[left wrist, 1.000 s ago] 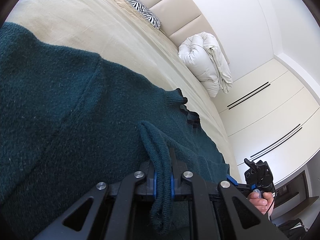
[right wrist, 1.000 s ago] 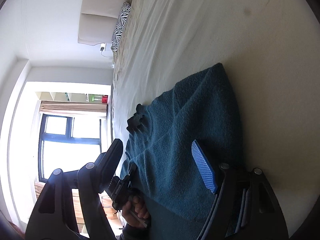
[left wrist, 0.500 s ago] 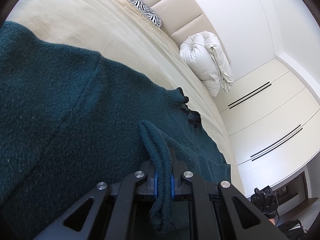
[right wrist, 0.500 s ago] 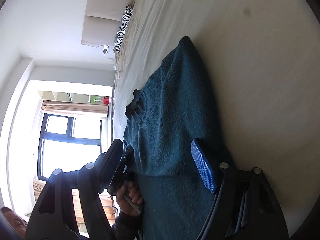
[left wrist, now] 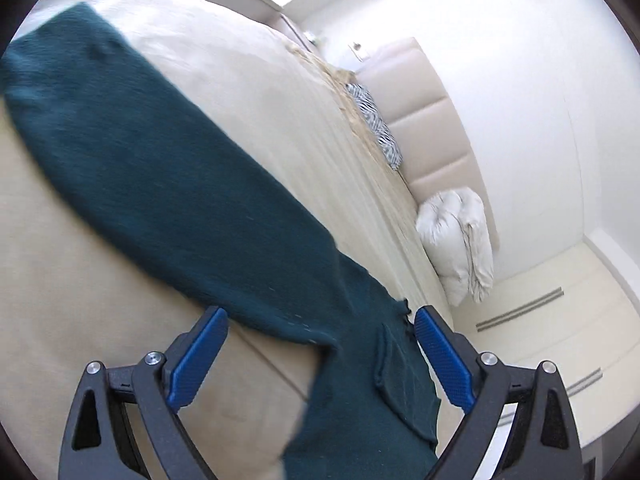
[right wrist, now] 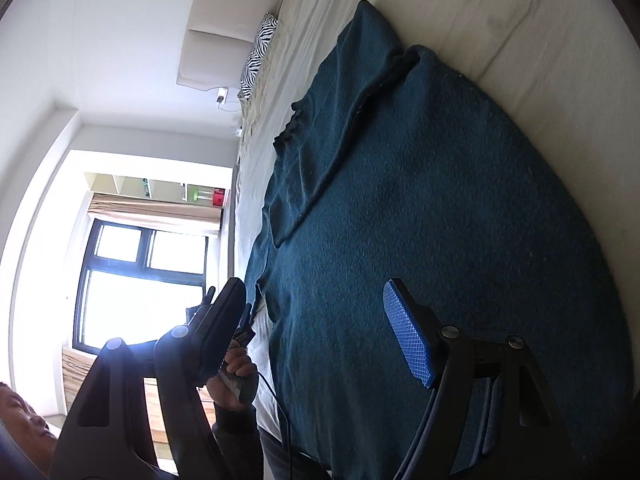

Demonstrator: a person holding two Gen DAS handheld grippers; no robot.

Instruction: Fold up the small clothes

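Dark teal knit sweater spread flat on the bed, one side folded over the body with a diagonal fold edge, collar ruffle toward the headboard; in the left wrist view the same sweater stretched across the sheet, blurred, hem end hanging over the near edge of the bed between the blue pads.

Left gripper spread wide, nothing between its pads, held just above the hem at the bed's edge; blue pads clear of the knit on either side; seen from the right wrist view as a dark device in the left hand, beside the sweater's edge.

Right gripper also spread wide, hovering over the sweater's lower body, gripping nothing.

Farther out: zebra pillow and a rolled white duvet at the padded headboard; wardrobe doors beyond; window with a blind; the person's face at the lower left of the right wrist view.
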